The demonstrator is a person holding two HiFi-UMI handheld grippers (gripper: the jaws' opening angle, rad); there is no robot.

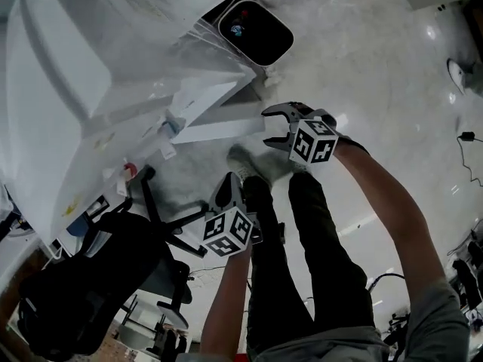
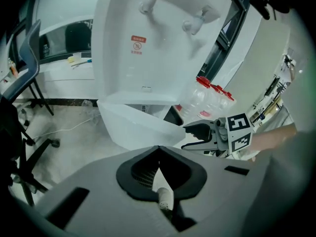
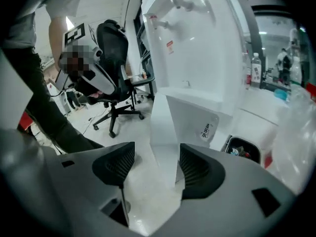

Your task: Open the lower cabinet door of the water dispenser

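Observation:
The white water dispenser (image 1: 75, 74) stands at the upper left of the head view, its lower cabinet door (image 1: 215, 123) swung out into the room. My right gripper (image 1: 266, 127) is open at the door's free edge. In the right gripper view that edge (image 3: 165, 127) stands between the jaws, close to the right pad (image 3: 197, 169), with a gap on the left side. My left gripper (image 1: 225, 191) hangs lower, away from the door, with nothing in it. Its pads (image 2: 148, 172) meet in the left gripper view, which also shows the open door (image 2: 138, 127) and the right gripper (image 2: 200, 135).
A black office chair (image 1: 113, 277) stands at the lower left, beside the dispenser. A white-rimmed black bin (image 1: 255, 32) sits on the floor beyond the door. Red-capped water bottles (image 2: 207, 100) are stacked next to the dispenser. The person's legs (image 1: 302, 262) are below the grippers.

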